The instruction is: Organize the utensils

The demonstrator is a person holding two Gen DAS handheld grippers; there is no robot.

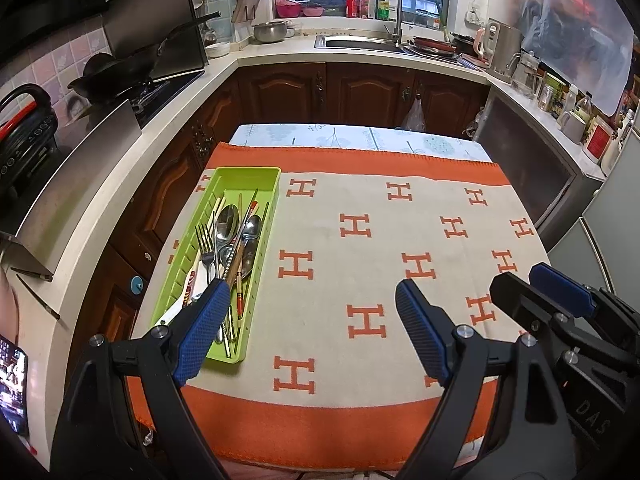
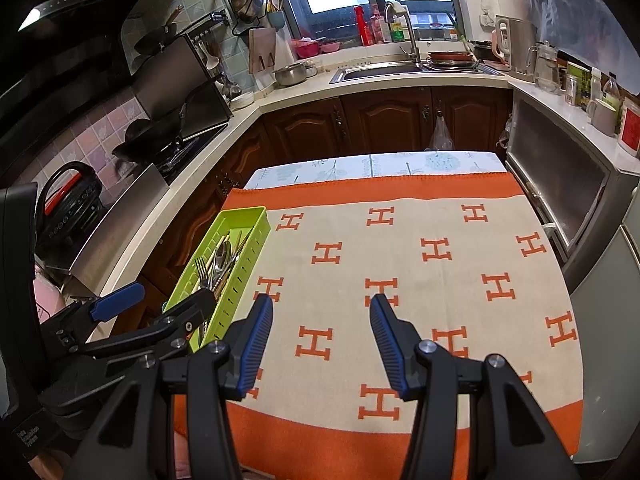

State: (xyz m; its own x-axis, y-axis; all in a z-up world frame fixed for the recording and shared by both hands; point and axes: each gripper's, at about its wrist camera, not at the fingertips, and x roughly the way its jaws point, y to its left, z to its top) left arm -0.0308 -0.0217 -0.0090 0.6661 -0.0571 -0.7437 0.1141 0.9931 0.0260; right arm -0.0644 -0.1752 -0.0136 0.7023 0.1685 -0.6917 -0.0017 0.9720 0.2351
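Note:
A lime-green cutlery tray (image 1: 266, 178) lies at the left edge of the table, also in the right wrist view as the tray (image 2: 256, 240). In it lie spoons (image 1: 229, 220), a fork (image 1: 206, 246) and chopsticks (image 1: 239, 292) in a loose heap. My left gripper (image 1: 312, 300) is open just above the cloth, its left finger (image 1: 200, 332) over the tray's near end. My right gripper (image 2: 322, 312) is open over the bare cloth, nothing between its fingers. In the left wrist view the right gripper (image 1: 532, 280) sits at the lower right; in the right wrist view the left gripper (image 2: 164, 298) is at the lower left.
An orange and beige cloth with H marks (image 1: 360, 240) covers the table. A kitchen counter (image 1: 100, 216) with a wok and stove runs along the left, a sink (image 1: 360, 44) at the back, a metal-fronted appliance (image 1: 532, 176) at the right.

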